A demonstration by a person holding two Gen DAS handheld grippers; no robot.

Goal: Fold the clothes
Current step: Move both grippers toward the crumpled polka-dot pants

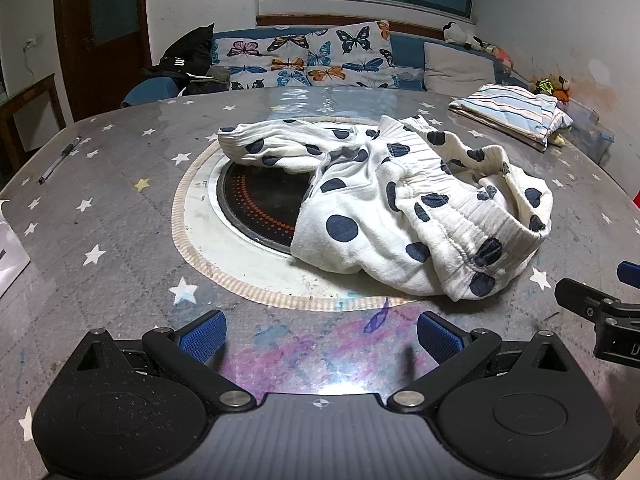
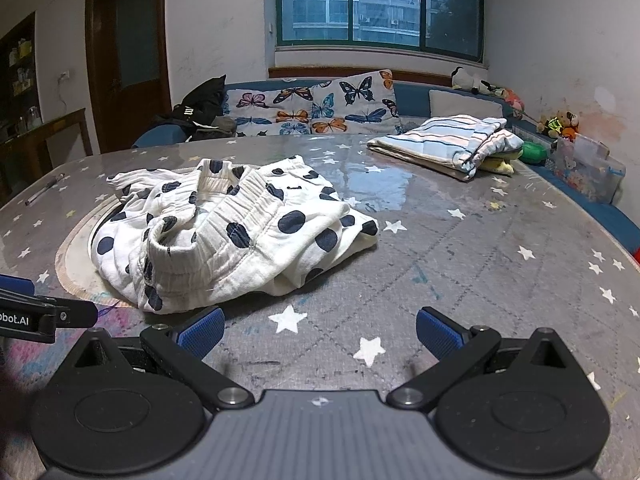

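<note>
Lying crumpled on the round star-patterned table point(image 2: 460, 264), the white polka-dot garment point(image 1: 404, 212) partly covers the dark round cooktop point(image 1: 260, 204) set into the table's middle. Both the left gripper point(image 1: 320, 336) and the right gripper point(image 2: 320, 332) hover just above the near part of the tabletop with their blue-padded jaws spread wide and holding nothing, the cloth a little farther in. A folded striped cloth point(image 2: 448, 142) rests at the far right, and a pen point(image 1: 59, 160) lies at the far left.

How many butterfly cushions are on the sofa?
2: one butterfly cushion left, one butterfly cushion right, side by side on the sofa behind the table. Others may be hidden.
</note>
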